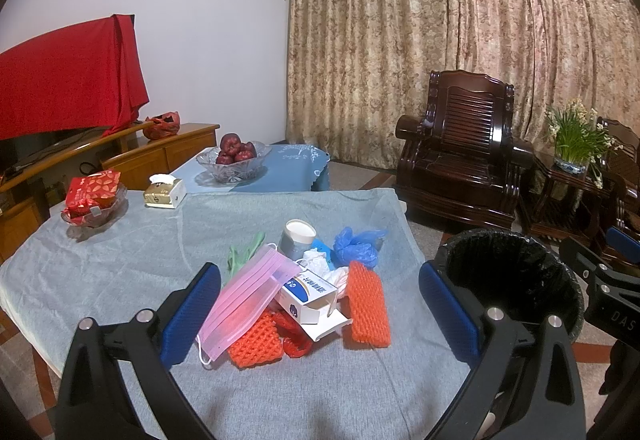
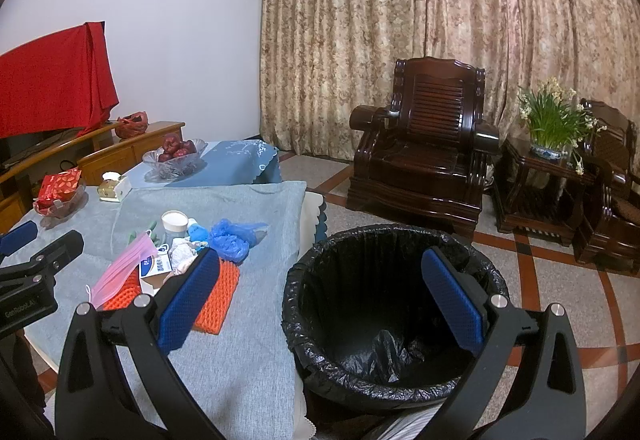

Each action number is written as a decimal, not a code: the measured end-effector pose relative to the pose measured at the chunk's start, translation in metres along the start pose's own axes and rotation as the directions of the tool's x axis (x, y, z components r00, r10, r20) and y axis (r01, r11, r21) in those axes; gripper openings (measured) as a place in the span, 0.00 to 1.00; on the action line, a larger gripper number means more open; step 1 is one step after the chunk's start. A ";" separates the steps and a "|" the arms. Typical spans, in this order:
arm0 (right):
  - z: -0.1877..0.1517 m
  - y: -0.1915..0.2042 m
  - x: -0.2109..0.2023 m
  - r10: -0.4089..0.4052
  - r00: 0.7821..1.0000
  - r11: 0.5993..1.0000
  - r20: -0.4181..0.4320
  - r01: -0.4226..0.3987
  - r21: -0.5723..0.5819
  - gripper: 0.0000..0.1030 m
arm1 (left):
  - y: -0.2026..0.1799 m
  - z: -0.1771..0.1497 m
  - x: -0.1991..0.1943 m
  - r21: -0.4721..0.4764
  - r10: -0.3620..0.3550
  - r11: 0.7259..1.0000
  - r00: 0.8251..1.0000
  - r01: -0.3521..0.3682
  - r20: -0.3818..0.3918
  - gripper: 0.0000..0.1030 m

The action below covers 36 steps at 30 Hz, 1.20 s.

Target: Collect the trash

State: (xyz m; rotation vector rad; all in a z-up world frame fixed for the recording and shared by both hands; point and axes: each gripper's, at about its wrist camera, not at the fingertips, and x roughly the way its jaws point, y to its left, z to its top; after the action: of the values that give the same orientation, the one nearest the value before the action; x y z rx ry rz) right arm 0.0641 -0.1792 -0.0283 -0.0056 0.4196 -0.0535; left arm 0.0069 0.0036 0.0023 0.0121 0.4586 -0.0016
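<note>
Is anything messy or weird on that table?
Yes. A jumbled heap of trash sits on the grey tablecloth: a pink face mask draped over an opened white box, orange foam nets, a crumpled blue bag. The bin beside it holds only its liner.

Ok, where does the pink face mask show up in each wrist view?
Left wrist: pink face mask lies centre-low, on the trash pile between the fingers.
Right wrist: pink face mask sits lower left, at the pile's near-left edge.
Shared landmark: black-lined trash bin.

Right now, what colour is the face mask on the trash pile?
Pink; the face mask shows best in the left wrist view.
</note>
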 end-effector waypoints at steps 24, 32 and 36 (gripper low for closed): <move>-0.015 0.002 0.016 0.006 1.000 1.000 -0.005 -0.006 -0.002 0.95 | 0.012 0.001 0.000 -0.003 0.001 1.000 1.000 -0.001 -0.001 0.94; -0.008 0.013 0.014 0.022 1.000 1.000 -0.015 -0.022 -0.009 0.95 | 0.022 0.001 0.003 -0.007 0.003 1.000 1.000 -0.003 -0.005 0.94; -0.006 0.017 0.016 0.034 0.999 0.999 -0.022 -0.035 -0.015 0.95 | 0.029 -0.008 0.005 -0.016 0.008 1.000 1.000 -0.009 -0.011 0.94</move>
State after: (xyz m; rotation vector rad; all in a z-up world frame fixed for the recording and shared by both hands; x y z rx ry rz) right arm 0.0768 -0.1631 -0.0409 -0.0130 0.4422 -0.0164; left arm 0.0082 0.0322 -0.0071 -0.0020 0.4695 0.0105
